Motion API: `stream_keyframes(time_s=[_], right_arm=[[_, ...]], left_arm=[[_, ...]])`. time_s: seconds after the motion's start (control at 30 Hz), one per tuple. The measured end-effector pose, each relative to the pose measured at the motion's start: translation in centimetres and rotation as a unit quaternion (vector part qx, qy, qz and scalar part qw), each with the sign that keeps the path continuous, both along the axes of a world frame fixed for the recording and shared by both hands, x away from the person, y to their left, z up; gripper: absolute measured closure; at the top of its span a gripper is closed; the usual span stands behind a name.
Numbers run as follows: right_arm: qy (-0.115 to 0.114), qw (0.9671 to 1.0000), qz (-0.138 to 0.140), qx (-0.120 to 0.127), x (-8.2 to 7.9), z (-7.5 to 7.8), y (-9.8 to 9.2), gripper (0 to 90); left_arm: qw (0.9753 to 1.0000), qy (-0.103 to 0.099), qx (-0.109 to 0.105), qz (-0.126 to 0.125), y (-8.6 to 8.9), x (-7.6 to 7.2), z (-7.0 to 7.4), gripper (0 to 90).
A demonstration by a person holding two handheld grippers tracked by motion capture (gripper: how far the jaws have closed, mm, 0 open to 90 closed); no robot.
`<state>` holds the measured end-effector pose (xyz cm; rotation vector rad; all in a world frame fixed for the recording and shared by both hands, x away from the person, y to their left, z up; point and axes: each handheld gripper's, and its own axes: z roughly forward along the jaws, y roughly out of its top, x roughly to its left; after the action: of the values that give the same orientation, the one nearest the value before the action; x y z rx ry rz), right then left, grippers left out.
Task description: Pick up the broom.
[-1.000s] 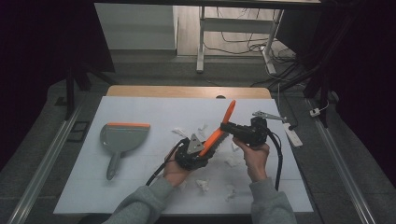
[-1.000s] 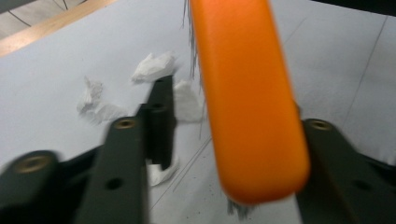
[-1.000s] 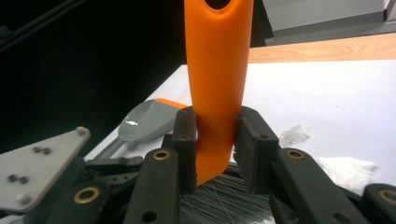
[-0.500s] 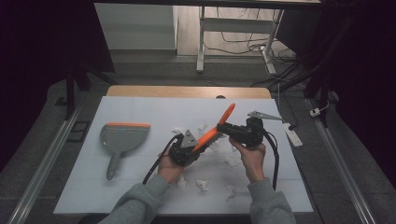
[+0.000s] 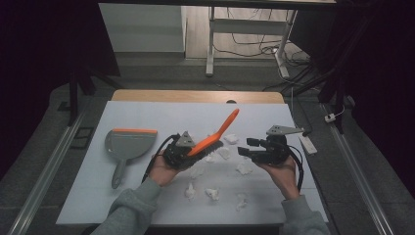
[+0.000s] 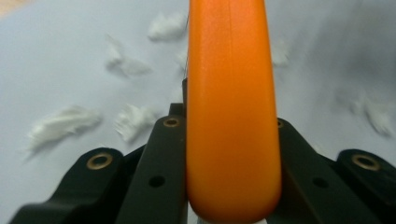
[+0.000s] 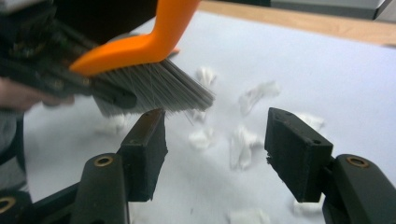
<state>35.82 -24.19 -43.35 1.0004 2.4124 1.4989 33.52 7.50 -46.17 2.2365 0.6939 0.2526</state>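
Two grippers are at work. The left gripper (image 5: 183,149) is clamped on the brush (image 5: 211,138), whose orange handle (image 6: 231,112) runs up between its jaws, bristles (image 7: 154,91) low over the paper scraps (image 5: 215,156) mid-surface. The right gripper (image 5: 252,149) hangs empty, jaws spread, just beside the bristles. To sweep well, the brush should probably stay flat and pull the scraps in short strokes toward the dustpan (image 5: 128,144), which lies to the left on the white surface (image 5: 147,117). Both forearms come in low, the left hand (image 5: 164,171) palm up under its gripper, the right wrist angled inward.
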Motion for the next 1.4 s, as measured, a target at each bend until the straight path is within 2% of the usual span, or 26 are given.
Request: stream_keyframes(time_s=[0.03, 0.1, 0.13, 0.17, 0.33, 0.4, 0.5, 0.57, 0.63, 0.67, 0.7, 0.77, 0.87, 0.93, 0.97, 1.0, 1.17, 1.2, 1.23, 1.27, 1.3, 1.33, 1.4], right_arm=[[-0.001, 1.0000, 0.004, -0.003, -0.2, -0.1, -0.2, 38.7], [-0.008, 0.9993, 0.024, -0.027, -0.8, -0.1, -0.3, 38.5], [-0.008, 0.9993, 0.024, -0.027, -0.8, -0.1, -0.3, 38.5], [-0.012, 0.9988, 0.030, -0.037, -1.0, -0.1, -0.3, 37.1], [-0.030, 0.9964, 0.049, -0.063, -2.0, 0.2, 0.0, 36.2], [-0.034, 0.9959, 0.056, -0.063, -2.3, 0.4, 0.1, 35.9], [-0.058, 0.9928, 0.076, -0.072, -3.3, 1.2, 0.9, 36.1], [-0.078, 0.9903, 0.086, -0.076, -3.9, 1.9, 1.5, 36.1], [-0.084, 0.9892, 0.093, -0.076, -4.2, 2.2, 1.9, 35.7], [-0.097, 0.9866, 0.100, -0.085, -4.5, 2.7, 2.9, 35.3], [-0.097, 0.9866, 0.100, -0.085, -4.5, 2.7, 2.9, 35.3], [-0.105, 0.9843, 0.108, -0.092, -4.4, 3.0, 3.8, 34.9], [-0.103, 0.9826, 0.121, -0.097, -3.8, 3.0, 5.0, 35.0], [-0.093, 0.9800, 0.137, -0.110, -3.3, 2.8, 5.8, 35.0], [-0.089, 0.9778, 0.139, -0.129, -3.0, 2.3, 6.5, 33.8], [-0.089, 0.9778, 0.139, -0.129, -3.0, 2.3, 6.5, 33.8], [-0.068, 0.9706, 0.162, -0.165, -2.8, 1.3, 7.8, 36.0], [-0.065, 0.9683, 0.166, -0.175, -2.8, 1.1, 8.0, 36.9], [-0.057, 0.9641, 0.173, -0.193, -2.9, 0.7, 8.4, 38.9], [-0.051, 0.9620, 0.178, -0.200, -2.8, 0.5, 8.6, 40.4], [-0.046, 0.9606, 0.178, -0.208, -2.8, 0.3, 8.7, 42.5], [-0.042, 0.9593, 0.180, -0.214, -2.8, 0.1, 8.8, 44.2], [-0.033, 0.9550, 0.195, -0.221, -2.7, -0.2, 8.9, 50.0]], left_arm=[[0.9998, 0.010, 0.009, -0.011, -0.1, 0.1, 0.2, 80.0], [0.9986, 0.018, 0.036, -0.033, -0.2, 0.2, 0.7, 80.0], [0.9978, 0.022, 0.046, -0.041, -0.3, 0.2, 1.0, 80.0], [0.9972, 0.021, 0.054, -0.046, -0.4, 0.2, 1.2, 80.0], [0.9935, 0.032, 0.082, -0.072, -0.5, 0.4, 2.6, 79.9], [0.9916, 0.032, 0.098, -0.078, -0.6, 0.5, 3.0, 80.0], [0.9871, 0.043, 0.126, -0.088, -0.8, 0.6, 3.3, 80.0], [0.9850, 0.053, 0.133, -0.095, -0.8, 0.9, 3.3, 80.0], [0.9835, 0.060, 0.136, -0.104, -0.9, 1.1, 3.3, 80.0], [0.9819, 0.061, 0.143, -0.108, -1.0, 1.2, 3.3, 80.0], [0.9800, 0.061, 0.153, -0.112, -1.2, 1.2, 3.3, 80.0], [0.9747, 0.056, 0.178, -0.123, -1.7, 1.1, 3.2, 80.0], [0.9676, 0.056, 0.197, -0.148, -2.2, 0.7, 3.2, 79.9], [0.9638, 0.056, 0.204, -0.162, -2.5, 0.4, 3.3, 80.0], [0.9622, 0.055, 0.208, -0.167, -2.5, 0.4, 3.2, 80.0], [0.9606, 0.054, 0.212, -0.172, -2.7, 0.3, 3.2, 80.0], [0.9520, 0.048, 0.226, -0.201, -3.1, 0.0, 3.0, 80.0], [0.9512, 0.044, 0.227, -0.204, -3.3, -0.2, 2.9, 80.0], [0.9506, 0.043, 0.227, -0.208, -3.4, -0.3, 3.0, 80.0], [0.9490, 0.040, 0.228, -0.214, -3.4, -0.4, 3.0, 80.0], [0.9503, 0.039, 0.223, -0.214, -3.5, -0.6, 3.1, 80.0], [0.9484, 0.037, 0.227, -0.218, -3.6, -0.6, 3.1, 80.1], [0.9467, 0.035, 0.229, -0.224, -3.6, -0.8, 3.2, 80.0]])
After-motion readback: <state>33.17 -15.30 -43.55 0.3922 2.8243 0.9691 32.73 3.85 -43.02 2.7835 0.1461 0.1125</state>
